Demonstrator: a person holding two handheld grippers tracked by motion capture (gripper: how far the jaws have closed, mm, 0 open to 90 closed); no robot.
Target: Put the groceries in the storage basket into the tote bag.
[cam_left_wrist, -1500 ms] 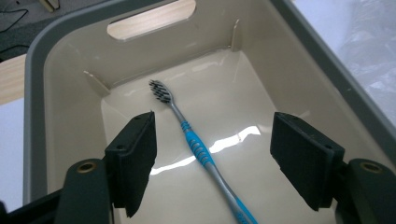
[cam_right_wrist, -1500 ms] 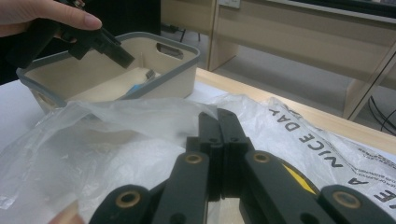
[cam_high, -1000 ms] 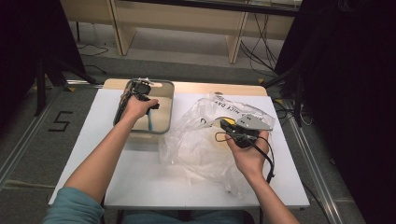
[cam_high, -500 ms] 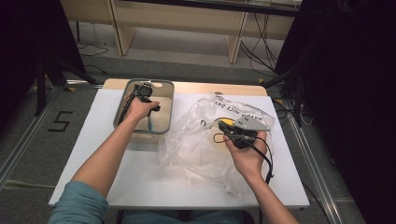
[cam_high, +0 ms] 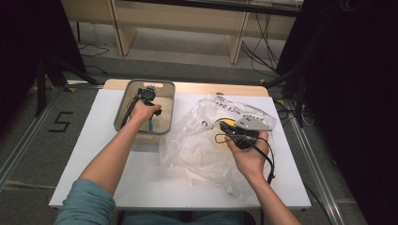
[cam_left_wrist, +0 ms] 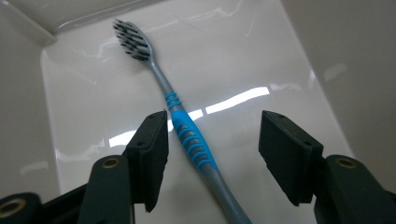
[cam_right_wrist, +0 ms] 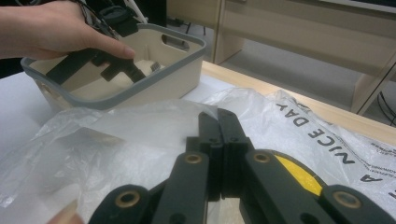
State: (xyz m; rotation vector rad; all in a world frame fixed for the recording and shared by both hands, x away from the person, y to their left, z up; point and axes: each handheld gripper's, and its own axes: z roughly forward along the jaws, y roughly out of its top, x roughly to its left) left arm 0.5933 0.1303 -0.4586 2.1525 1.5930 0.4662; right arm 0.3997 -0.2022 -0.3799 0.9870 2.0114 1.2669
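Note:
A grey toothbrush [cam_left_wrist: 189, 140] with a blue grip and dark bristles lies flat on the floor of a beige bin [cam_high: 120, 117]. My left gripper [cam_left_wrist: 215, 129] reaches down into the bin and straddles the handle. Its jaws have just been closing, but the pads stand apart and the left pad is nearly against the blue grip. From above, the left gripper [cam_high: 149, 96] is at the bin's far end. My right gripper [cam_right_wrist: 218, 116] is shut, with the film of a clear plastic bag [cam_right_wrist: 140, 130] gathered at its tips. The right gripper [cam_high: 224, 127] rests over the bag [cam_high: 197, 145].
The bin [cam_right_wrist: 140, 91] has a grey rim and a handle slot, and stands at the white table's [cam_high: 94, 159] far left. The crumpled bag, printed in black, covers the table's middle and right. Wooden shelving stands beyond the far edge.
The left hand has sunk a little deeper into the bin. The right hand and the bag have stayed where they were.

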